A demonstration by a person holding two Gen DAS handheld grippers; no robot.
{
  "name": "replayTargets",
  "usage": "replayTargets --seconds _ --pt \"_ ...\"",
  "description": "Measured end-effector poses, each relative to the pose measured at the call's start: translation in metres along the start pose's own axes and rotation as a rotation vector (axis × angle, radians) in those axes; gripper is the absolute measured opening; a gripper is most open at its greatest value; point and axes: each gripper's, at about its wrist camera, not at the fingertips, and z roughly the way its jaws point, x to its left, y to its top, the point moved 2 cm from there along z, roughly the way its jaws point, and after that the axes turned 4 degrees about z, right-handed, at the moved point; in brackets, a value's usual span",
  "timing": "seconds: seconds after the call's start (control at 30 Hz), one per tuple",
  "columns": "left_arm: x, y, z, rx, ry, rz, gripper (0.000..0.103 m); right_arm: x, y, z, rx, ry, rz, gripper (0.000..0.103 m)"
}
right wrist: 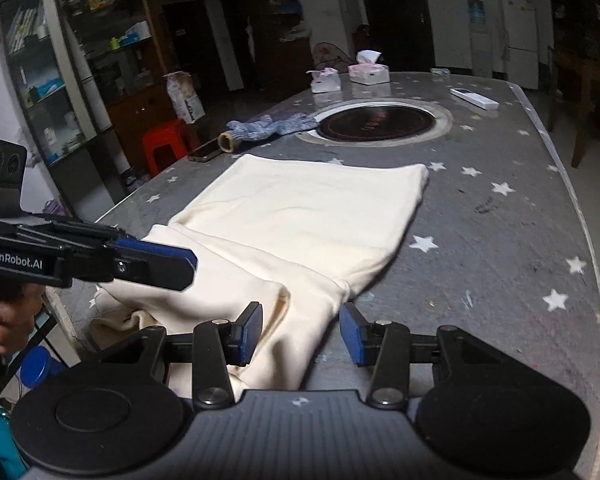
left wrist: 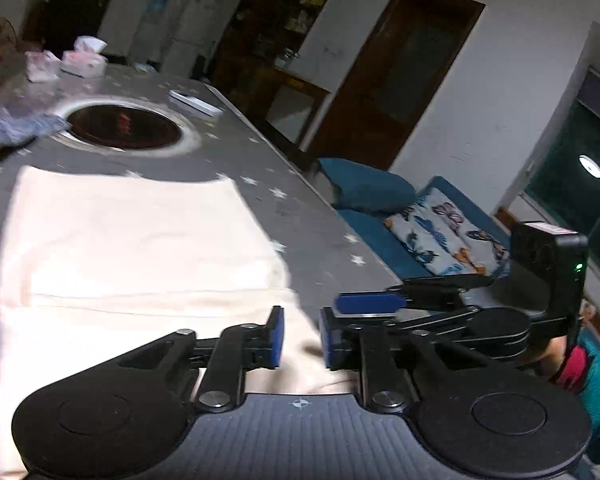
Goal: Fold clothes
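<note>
A cream garment (right wrist: pixel 312 208) lies partly folded on the grey star-patterned table (right wrist: pixel 480 240), its bunched near end hanging toward the table's front edge. My right gripper (right wrist: pixel 300 336) stands open over that near end, and a fold of the cloth runs between its blue pads without being pinched. My left gripper (right wrist: pixel 190 262) reaches in from the left over the garment's near left corner. In the left wrist view the garment (left wrist: pixel 132 240) fills the left side, and my left gripper (left wrist: pixel 302 338) is open by a narrow gap above its near edge. The right gripper (left wrist: pixel 342 306) sits just beyond it.
A round recessed hob (right wrist: pixel 376 120) is set in the table behind the garment. A blue knitted cloth (right wrist: pixel 268 126), a phone (right wrist: pixel 204 152), a white remote (right wrist: pixel 474 99) and tissue boxes (right wrist: pixel 369 72) lie farther back. A red stool (right wrist: pixel 164 140) and shelves stand left, a blue sofa (left wrist: pixel 380 240) right.
</note>
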Motion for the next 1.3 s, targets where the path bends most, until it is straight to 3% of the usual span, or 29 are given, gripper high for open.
replayTargets --seconds 0.3,0.37,0.7,0.9,1.07,1.3 --pt "0.069 -0.02 -0.029 0.028 0.225 -0.084 0.024 0.033 0.009 0.027 0.025 0.056 -0.111 0.035" --pt "0.078 -0.023 -0.029 0.039 0.245 -0.09 0.024 0.041 0.011 0.036 0.034 0.063 -0.139 0.035" --pt "0.08 -0.012 -0.038 -0.002 0.252 -0.049 0.024 0.046 0.005 0.058 0.1 0.055 -0.192 0.033" --pt "0.104 -0.01 -0.023 0.023 0.306 -0.069 0.019 0.046 0.005 0.061 0.104 0.053 -0.194 0.034" --pt "0.112 -0.006 -0.03 0.02 0.293 -0.11 0.018 0.045 0.007 0.06 0.108 0.057 -0.198 0.033" --pt "0.09 -0.002 -0.019 0.032 0.249 0.001 0.019 0.056 0.007 0.059 0.101 0.065 -0.255 0.034"
